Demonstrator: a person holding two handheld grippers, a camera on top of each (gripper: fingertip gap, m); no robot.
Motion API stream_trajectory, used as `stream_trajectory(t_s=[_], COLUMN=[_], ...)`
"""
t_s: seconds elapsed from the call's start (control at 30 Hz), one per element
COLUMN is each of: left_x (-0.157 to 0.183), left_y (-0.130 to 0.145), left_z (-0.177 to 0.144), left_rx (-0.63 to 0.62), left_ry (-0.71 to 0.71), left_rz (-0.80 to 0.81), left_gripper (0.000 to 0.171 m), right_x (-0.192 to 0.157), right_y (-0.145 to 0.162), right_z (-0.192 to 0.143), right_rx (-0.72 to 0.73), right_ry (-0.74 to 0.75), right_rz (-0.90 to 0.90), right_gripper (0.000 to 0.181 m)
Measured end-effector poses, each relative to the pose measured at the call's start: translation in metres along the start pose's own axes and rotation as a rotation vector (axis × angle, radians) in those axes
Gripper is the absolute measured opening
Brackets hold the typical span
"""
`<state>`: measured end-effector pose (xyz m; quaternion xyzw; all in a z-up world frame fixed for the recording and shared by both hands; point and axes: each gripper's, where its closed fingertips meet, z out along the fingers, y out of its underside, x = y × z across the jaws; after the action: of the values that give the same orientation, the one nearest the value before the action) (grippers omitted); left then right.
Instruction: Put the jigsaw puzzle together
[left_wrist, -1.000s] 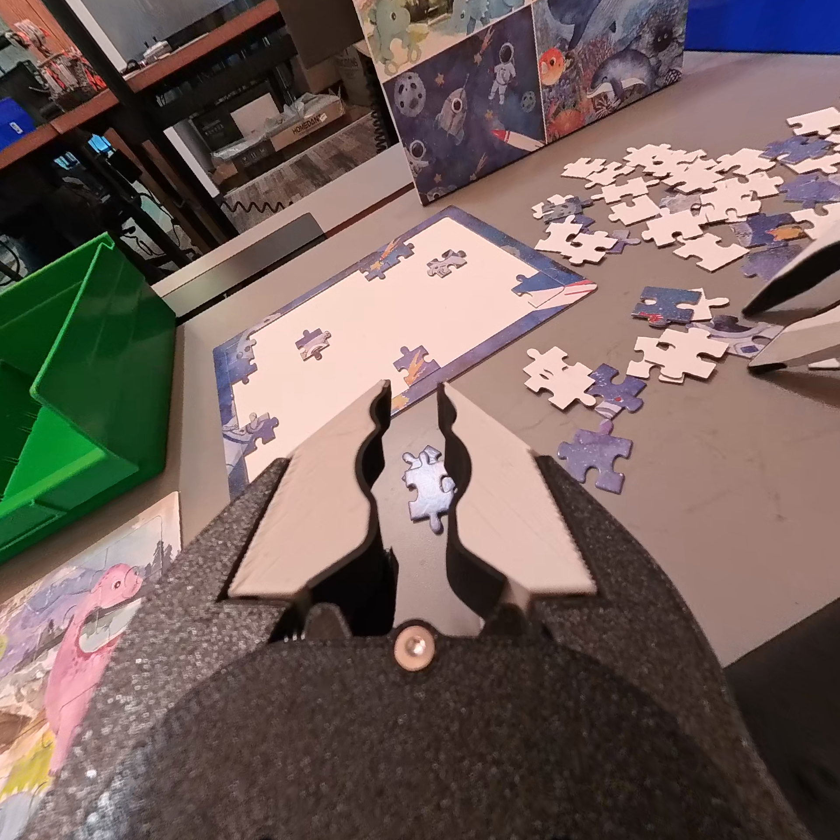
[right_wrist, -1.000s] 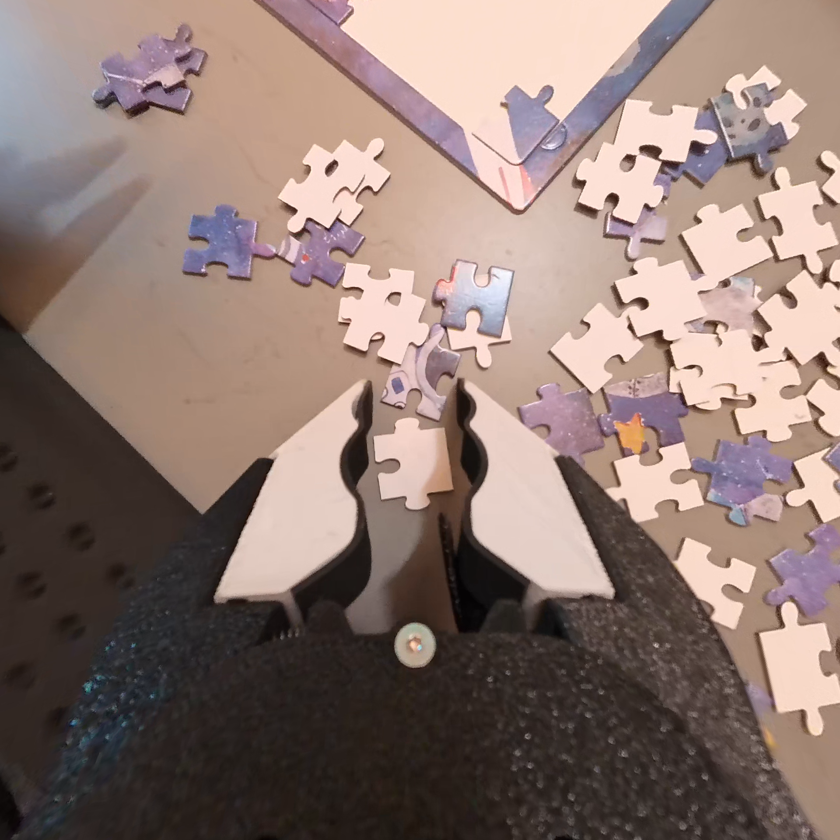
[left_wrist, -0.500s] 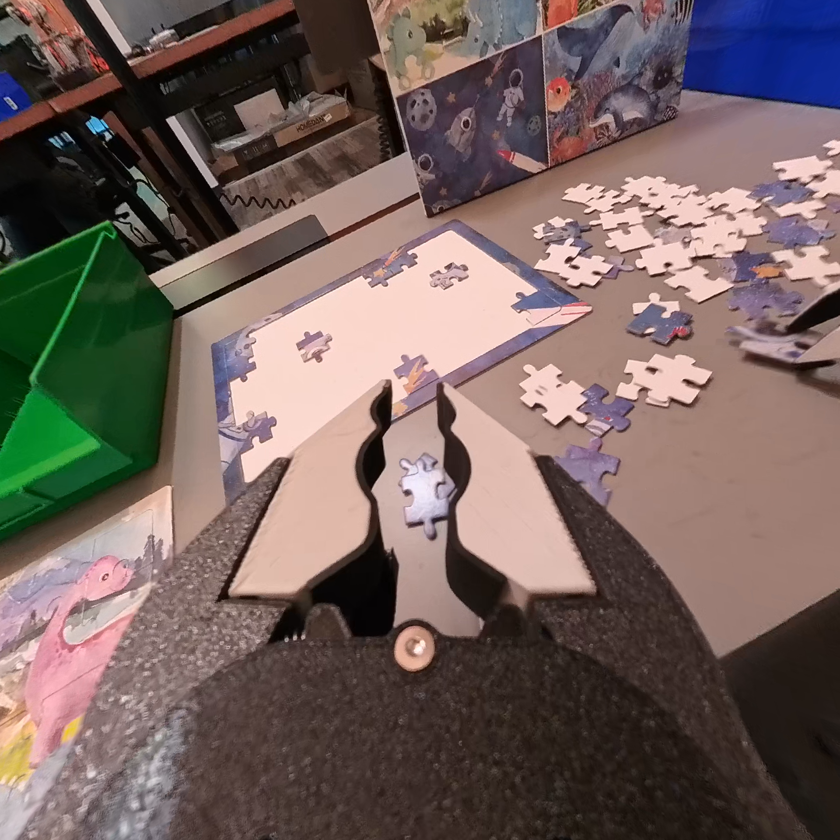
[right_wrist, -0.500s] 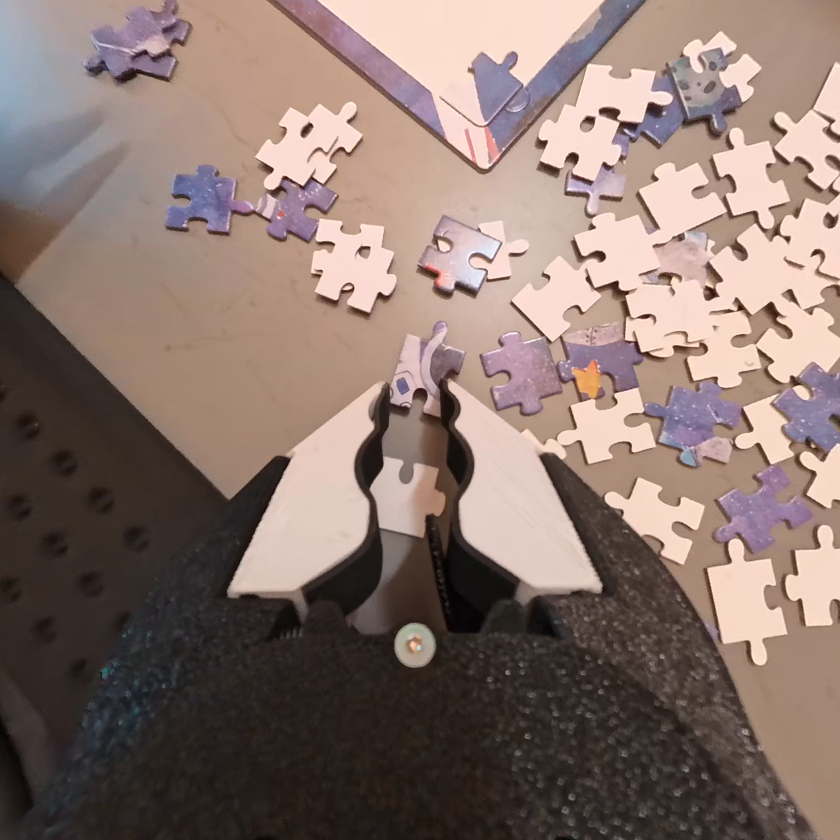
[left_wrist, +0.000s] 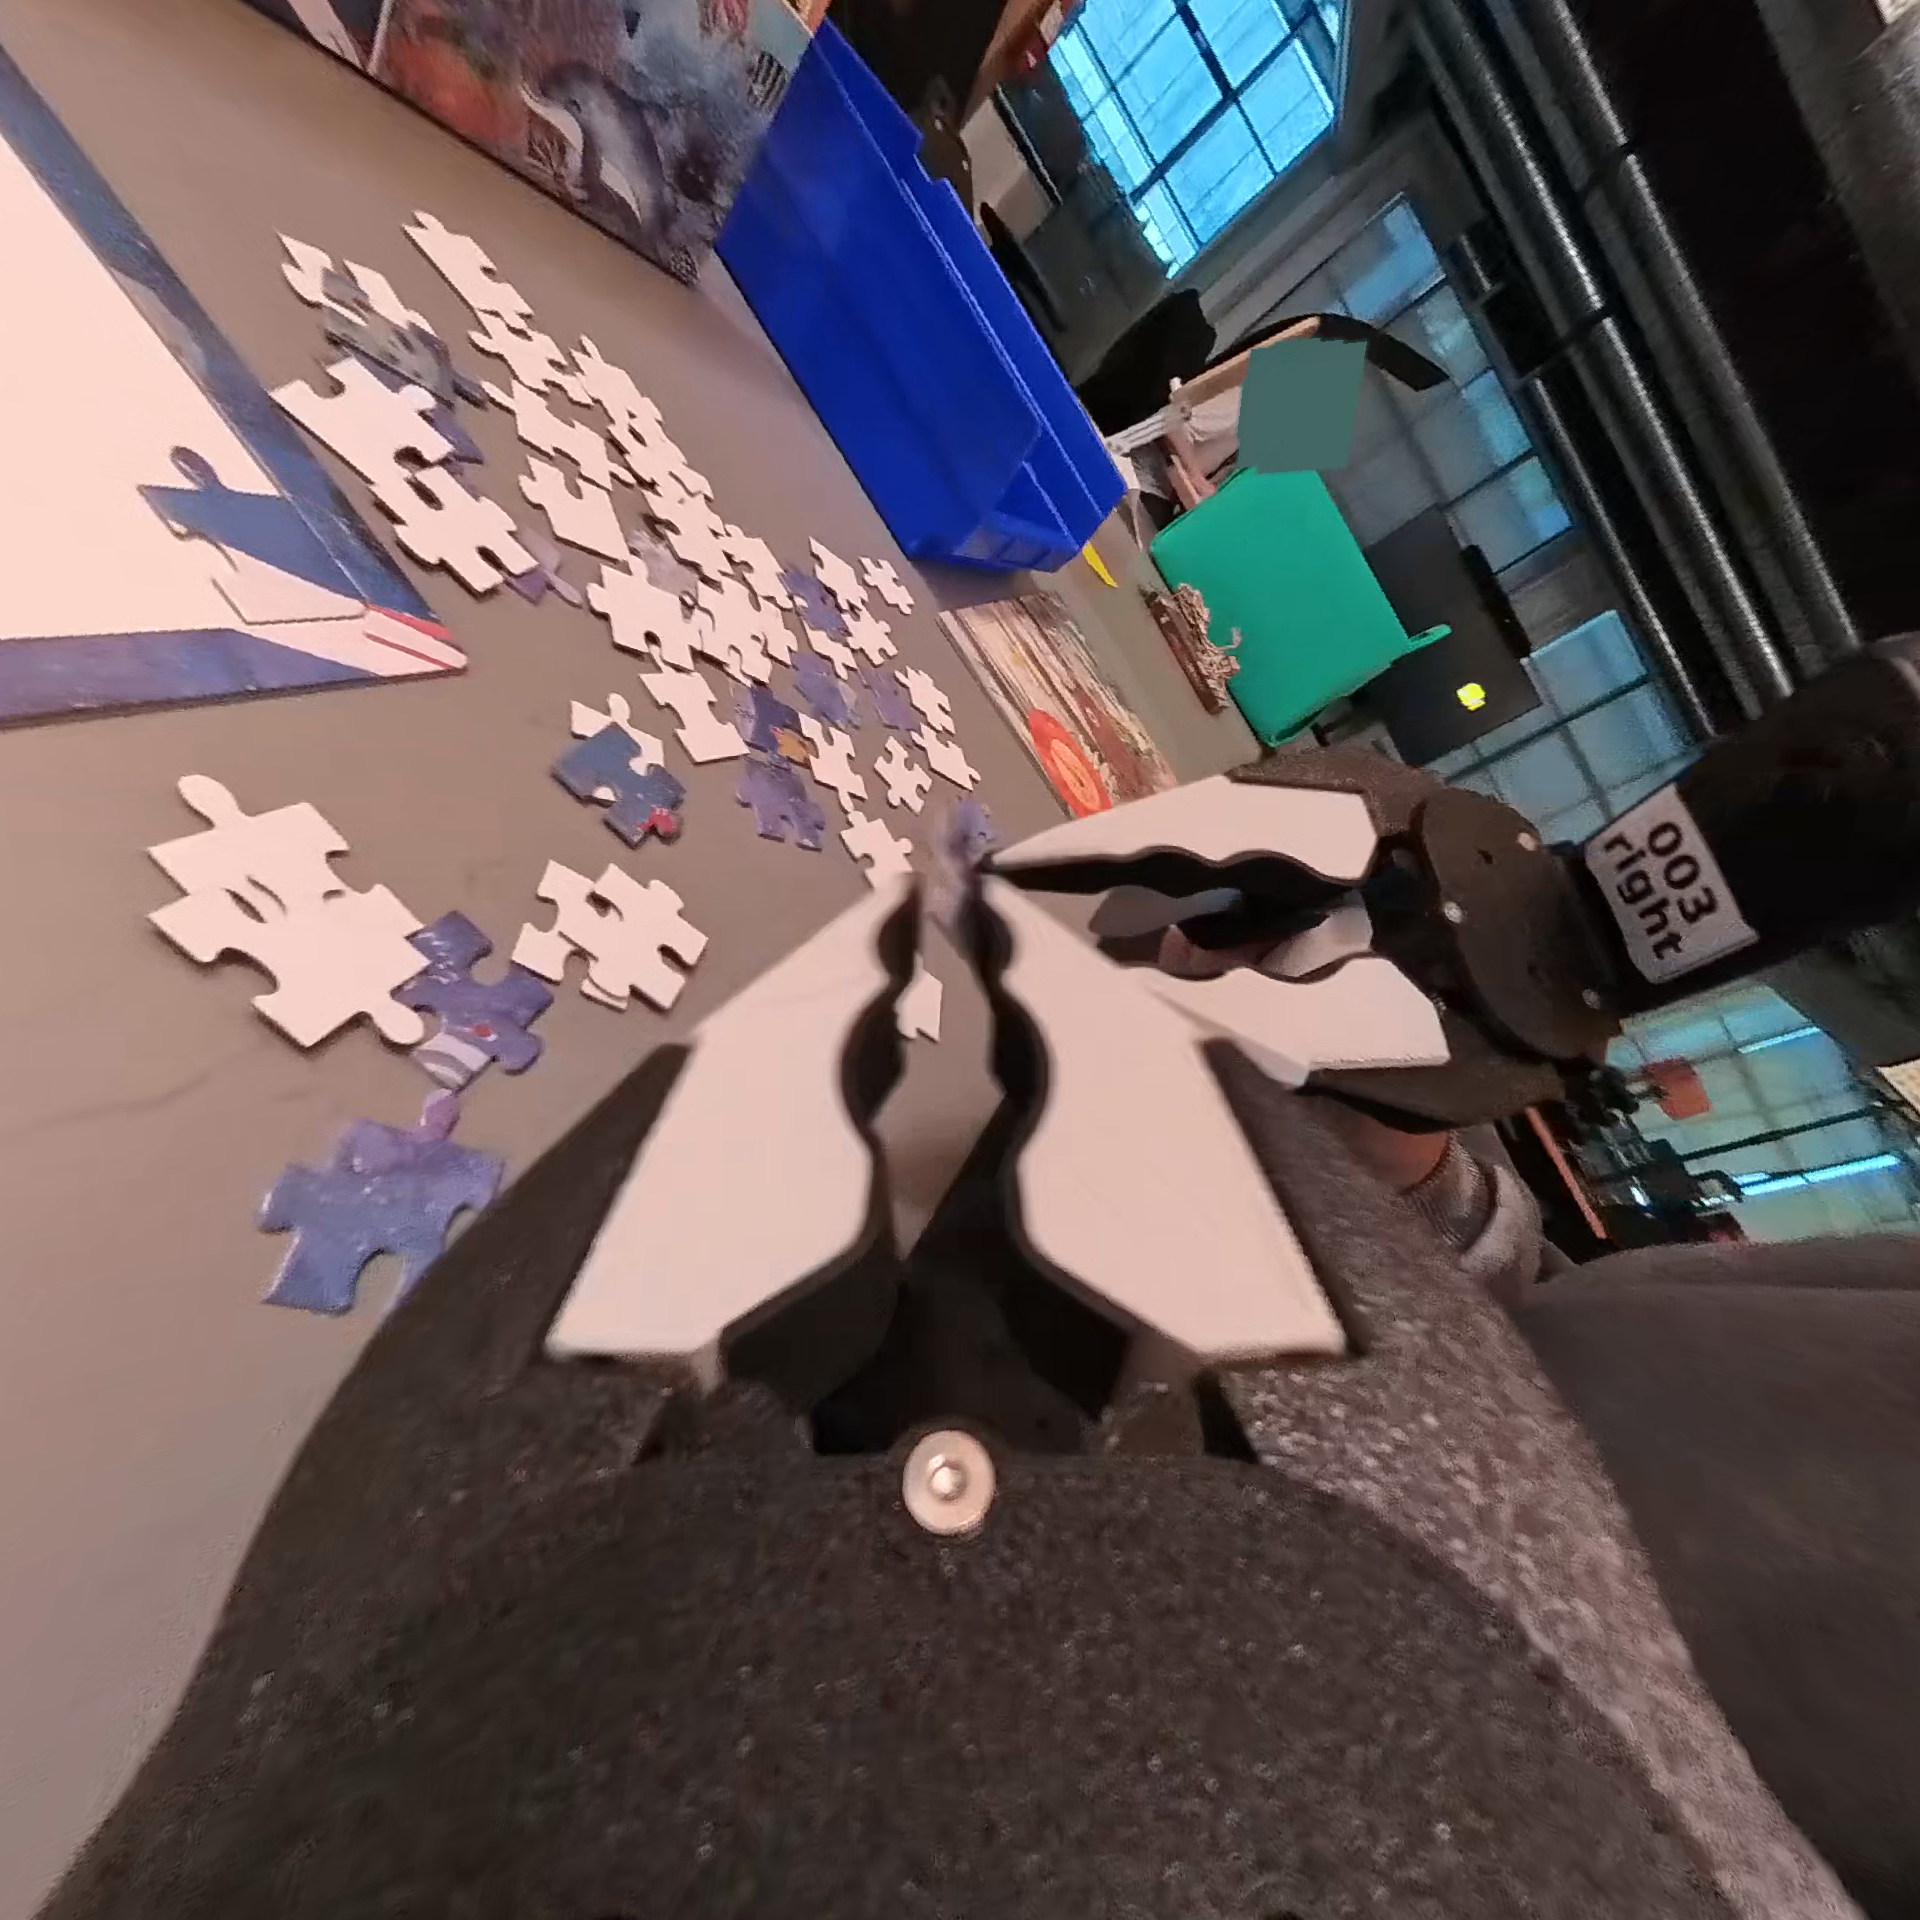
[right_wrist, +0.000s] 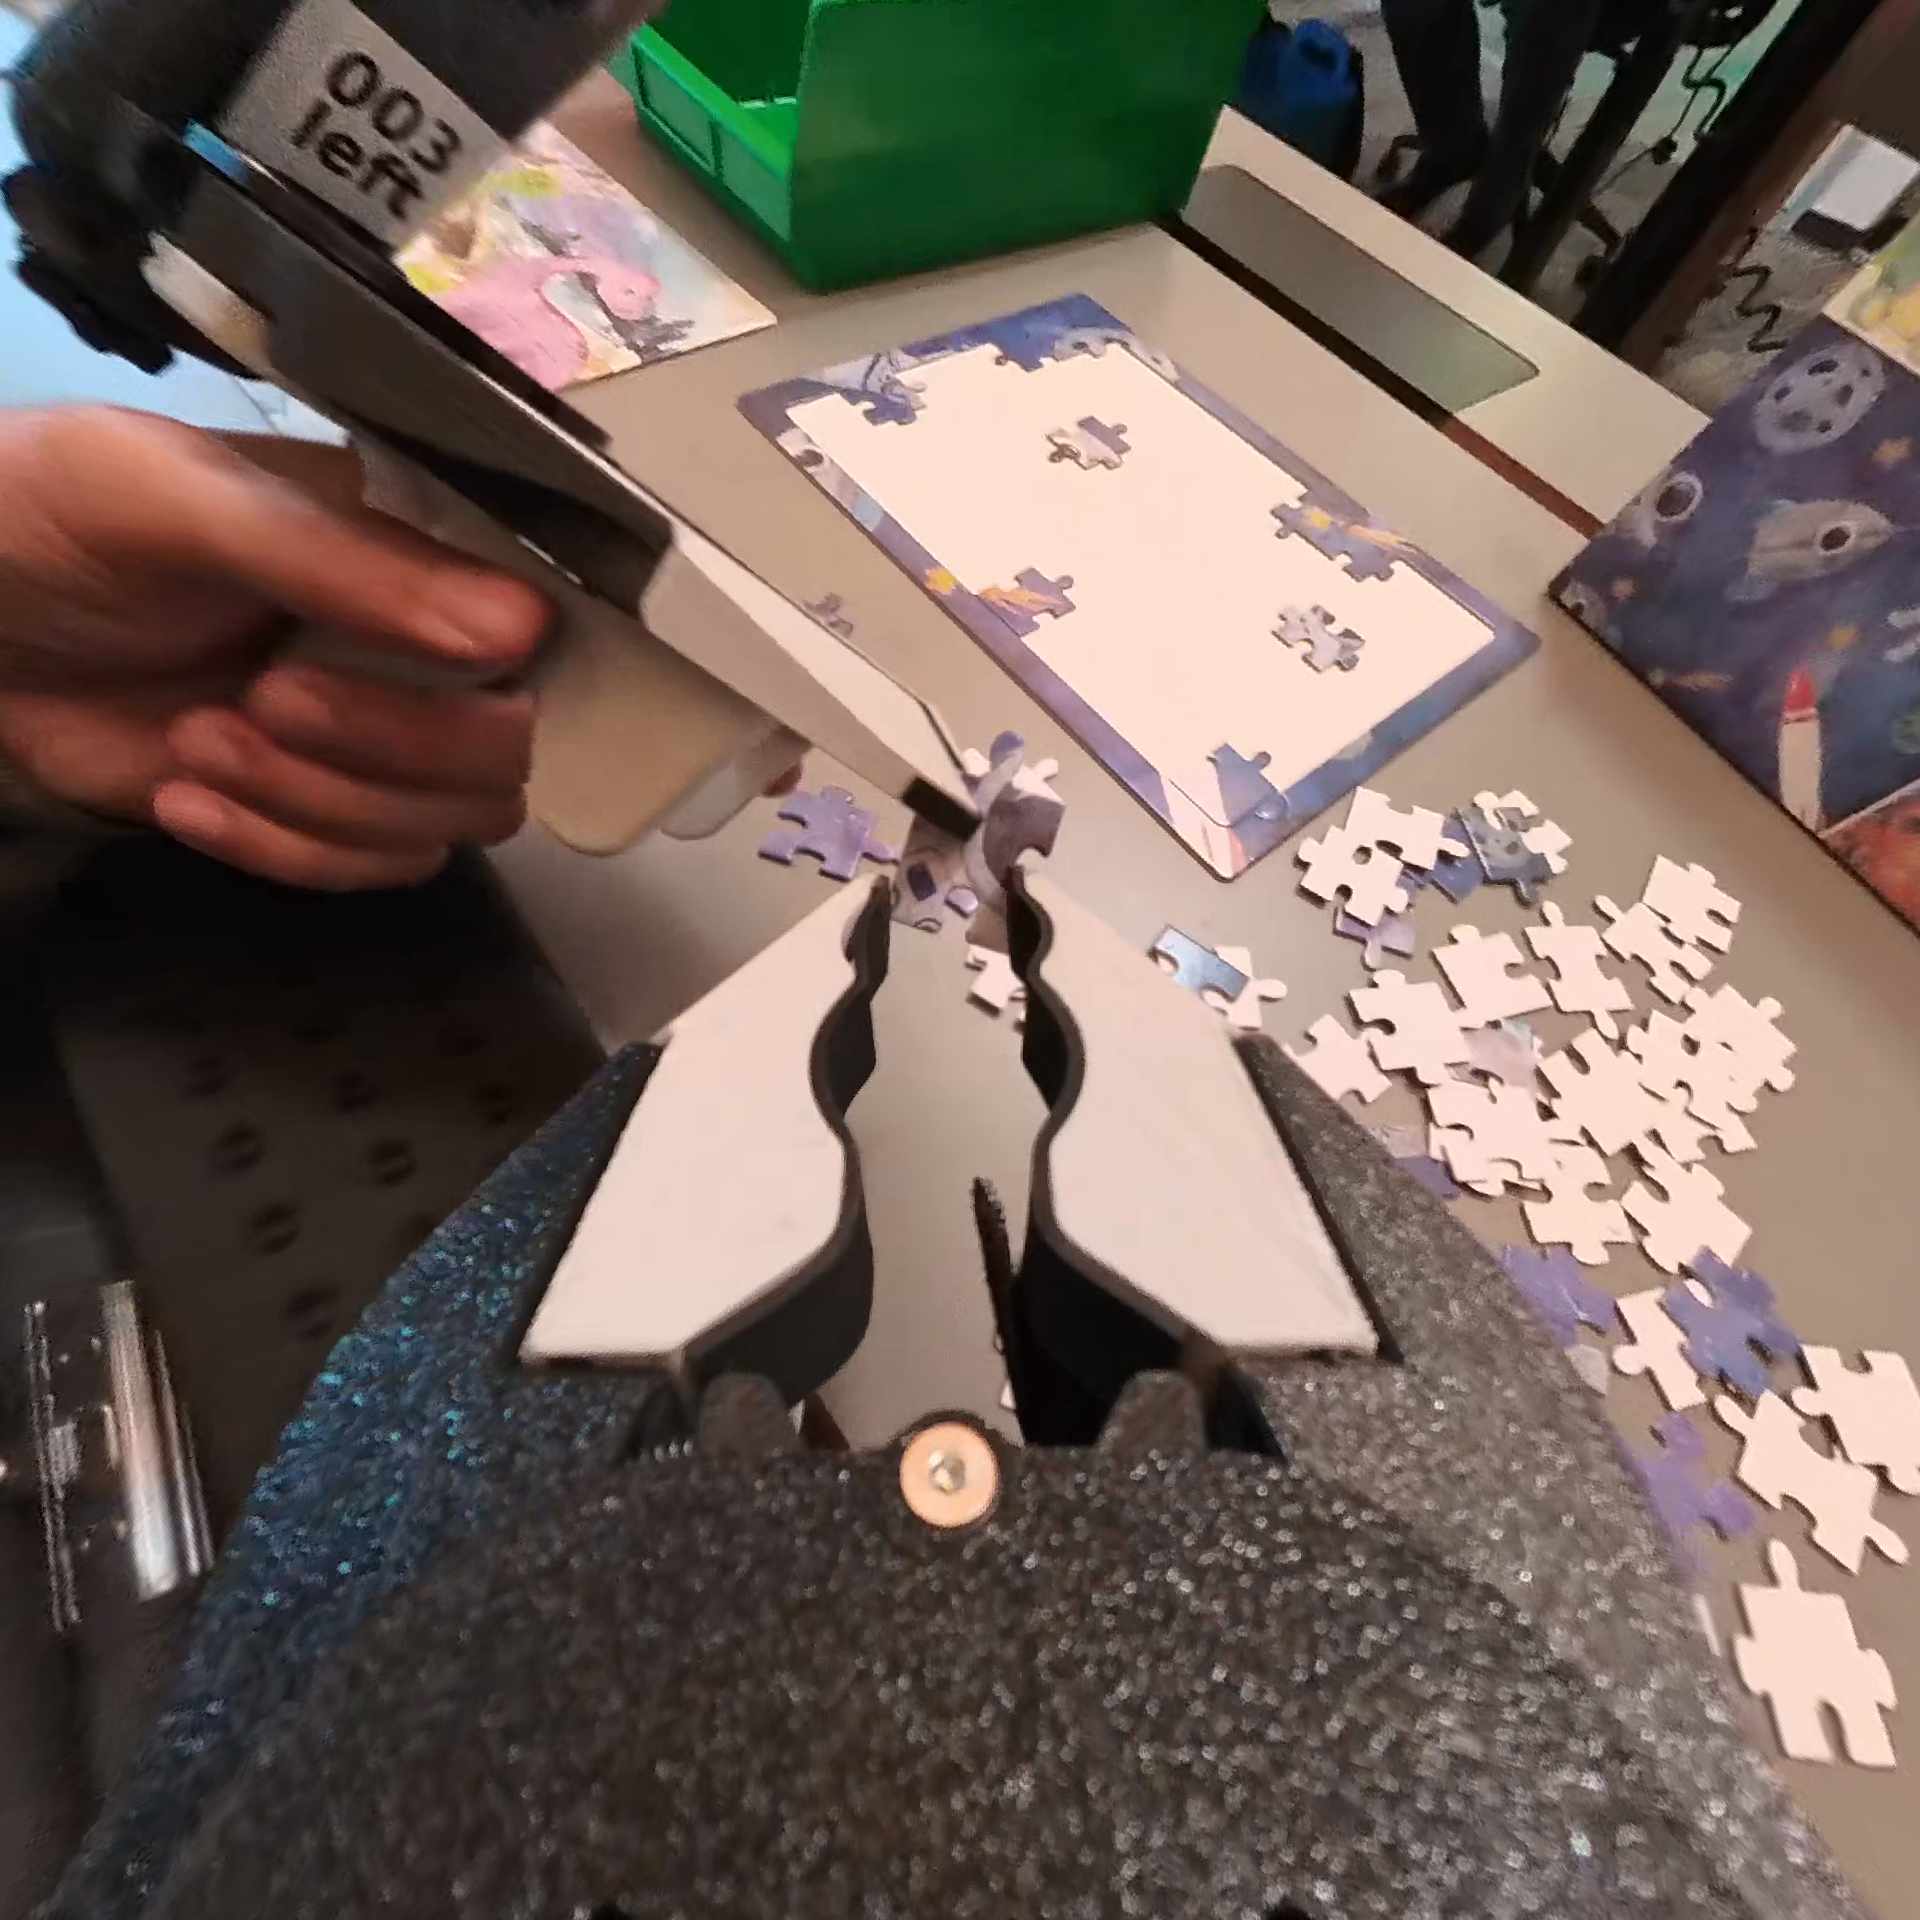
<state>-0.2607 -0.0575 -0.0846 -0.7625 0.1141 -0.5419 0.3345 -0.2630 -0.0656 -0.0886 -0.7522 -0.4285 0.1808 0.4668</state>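
Observation:
The puzzle board (right_wrist: 987, 488) lies on the grey table with a few pieces set in it; its corner shows in the left wrist view (left_wrist: 208, 665). My right gripper (right_wrist: 951, 891) is shut on a purple-and-white puzzle piece (right_wrist: 1003, 831) and holds it above the table. My left gripper (left_wrist: 951, 894) meets it tip to tip and is shut on the same piece (left_wrist: 961, 847), seen edge-on. The left gripper (right_wrist: 935, 821) comes in from the upper left in the right wrist view. The right gripper (left_wrist: 992, 864) comes in from the right in the left wrist view. Loose pieces (right_wrist: 1558, 1091) lie scattered (left_wrist: 644, 540).
A person's hand (right_wrist: 260, 644) holds the left gripper. A blue bin (left_wrist: 914, 343) and a picture box (right_wrist: 1766, 582) stand at the back. A green bin (right_wrist: 935, 135) and a dinosaur puzzle (right_wrist: 582, 270) lie beyond the board. Another puzzle board (left_wrist: 1060, 707) is on the right. Only a small space, under 4 cm, lies between the two pairs of fingers.
My right gripper lifted its piece off the table and turned towards the left. My left gripper left the blue piece by the board, swung right and closed on the held piece.

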Motion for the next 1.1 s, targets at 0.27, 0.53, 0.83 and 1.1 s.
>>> stream_trajectory(t_s=[0.27, 0.53, 0.83, 1.1], left_x=[-0.038, -0.011, -0.018, -0.037], left_y=[-0.009, -0.088, -0.097, -0.099], left_z=[-0.058, -0.139, -0.164, -0.184], left_rx=[-0.103, -0.101, -0.180, -0.171], left_ry=[-0.199, -0.029, 0.163, 0.183], left_rz=[0.129, 0.255, 0.242, 0.276], left_gripper=[0.001, 0.001, 0.001, 0.001], right_x=[-0.008, -0.030, -0.073, -0.084], right_y=[0.002, -0.089, -0.148, -0.158], right_z=[0.009, 0.038, 0.097, 0.118], right_rx=[0.003, 0.034, -0.112, -0.142], right_ry=[-0.116, -0.608, -0.988, -1.114], right_rz=[0.077, 0.164, 0.145, 0.205], right_gripper=[0.031, 0.031, 0.022, 0.001])
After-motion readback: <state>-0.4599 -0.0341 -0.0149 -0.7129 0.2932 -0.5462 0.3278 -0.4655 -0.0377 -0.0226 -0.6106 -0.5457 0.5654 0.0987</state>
